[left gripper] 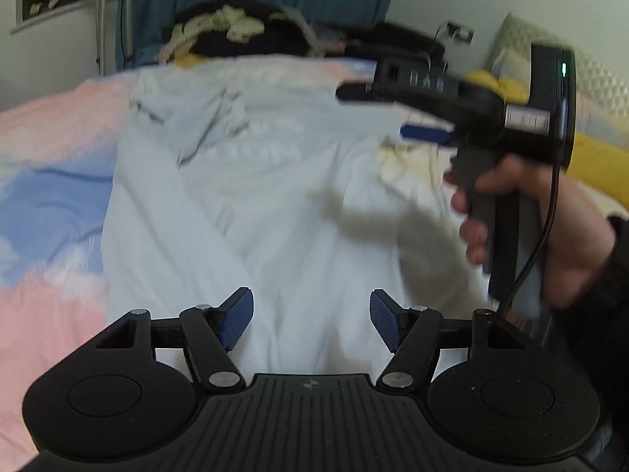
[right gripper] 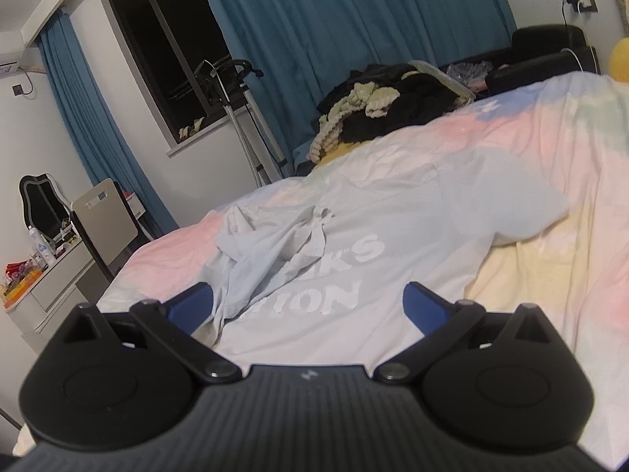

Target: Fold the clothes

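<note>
Right now the pale blue T-shirt (right gripper: 393,236) lies spread on the bed, back side up, white lettering showing across it. In the left wrist view its long axis runs straight away from the camera, hem end near the gripper and collar end far off toward the heap of dark clothes (left gripper: 240,27). One sleeve is folded inward and lies crumpled over the left part of the shirt, partly covering the letters; the other sleeve spreads flat to the right in the right wrist view.

Over the hem end hangs the left gripper (left gripper: 312,320), tilted downward, its blue-padded jaws standing wide with only bare cloth below them and nothing pinched. To its right a hand (left gripper: 511,212) clasps the upright handle of the right gripper (left gripper: 393,112), which points leftward across the shirt, above it; a dark sleeve covers the wrist. In its own view the right gripper's jaws are spread wide too, framing the crumpled sleeve and lettering without touching either.

Under the shirt lies a bedcover (right gripper: 550,149) in pink, blue and cream patches. Beyond the bed hang teal curtains (right gripper: 314,19) beside a dark window (right gripper: 165,47).
</note>
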A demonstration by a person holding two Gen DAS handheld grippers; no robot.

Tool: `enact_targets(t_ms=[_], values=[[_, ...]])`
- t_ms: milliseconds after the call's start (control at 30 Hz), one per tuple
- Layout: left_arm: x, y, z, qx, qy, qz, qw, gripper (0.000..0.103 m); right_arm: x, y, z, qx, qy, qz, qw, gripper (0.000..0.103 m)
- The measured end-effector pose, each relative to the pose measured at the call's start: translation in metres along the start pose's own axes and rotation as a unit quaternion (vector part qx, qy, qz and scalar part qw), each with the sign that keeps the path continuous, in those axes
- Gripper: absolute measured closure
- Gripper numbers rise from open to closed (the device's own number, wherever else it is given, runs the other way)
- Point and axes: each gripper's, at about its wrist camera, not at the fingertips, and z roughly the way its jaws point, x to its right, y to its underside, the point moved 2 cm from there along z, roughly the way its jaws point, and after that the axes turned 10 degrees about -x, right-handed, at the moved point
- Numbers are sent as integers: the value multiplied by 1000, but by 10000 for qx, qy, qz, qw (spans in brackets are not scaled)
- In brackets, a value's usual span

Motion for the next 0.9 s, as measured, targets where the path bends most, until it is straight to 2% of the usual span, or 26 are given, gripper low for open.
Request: enact_targets(t_ms=[167, 300, 333, 433, 600, 900], values=[[-14, -39, 8, 820, -151, -449, 9955, 30, 2, -13, -21, 354, 82, -226, 9991, 0], [-36, -76, 16, 1516, -176, -978, 9834, 20, 6, -19, -33, 591, 246, -364, 9973, 0], [-40, -82, 19, 1576, -246, -1038, 9817, 20, 8, -19, -33, 590, 263, -351, 9973, 0], [-41, -82, 30, 1763, -597, -798, 9793, 17, 9, -17, -24, 451, 276, -340, 9980, 0], [-58, -75, 38, 1923, -865, -770, 9745, 13, -1, -11, -11, 318, 231, -501, 9980, 0], [-77, -62, 44, 1687, -785, -909, 9783, 10, -16, -3, 0, 283, 324, -723, 9965, 0]])
